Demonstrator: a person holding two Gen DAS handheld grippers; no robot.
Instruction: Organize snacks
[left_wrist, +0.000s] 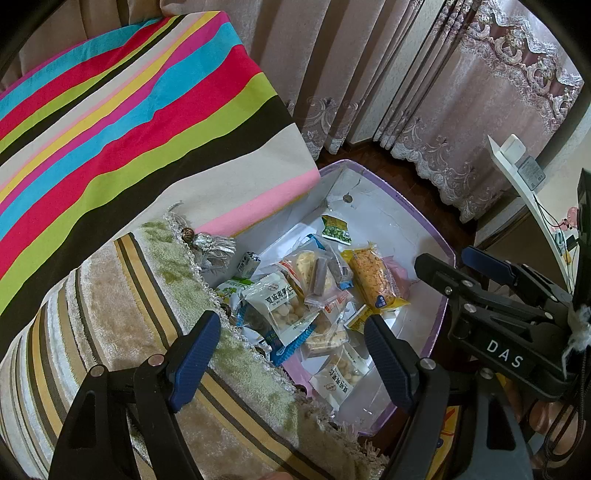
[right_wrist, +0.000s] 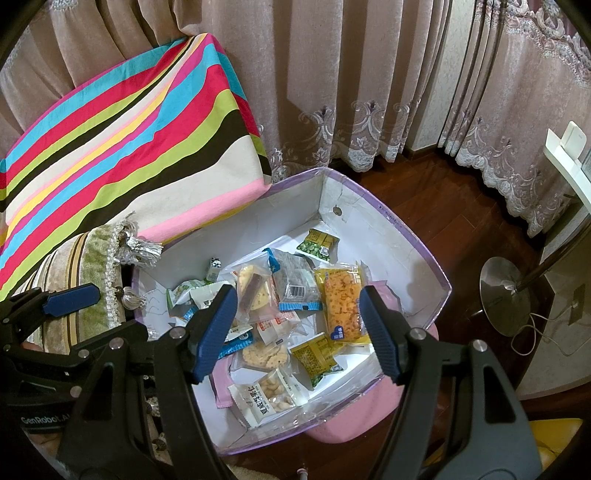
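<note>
Snacks (right_wrist: 291, 314); floor-lamp base (right_wrist: 508, 297) right-view only.

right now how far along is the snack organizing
Done: many packets, like the long orange-yellow one, already lie in the white box. In hand: nothing; the left gripper and right gripper hang open above it. Left: the packets are still jumbled, unsorted.
</note>
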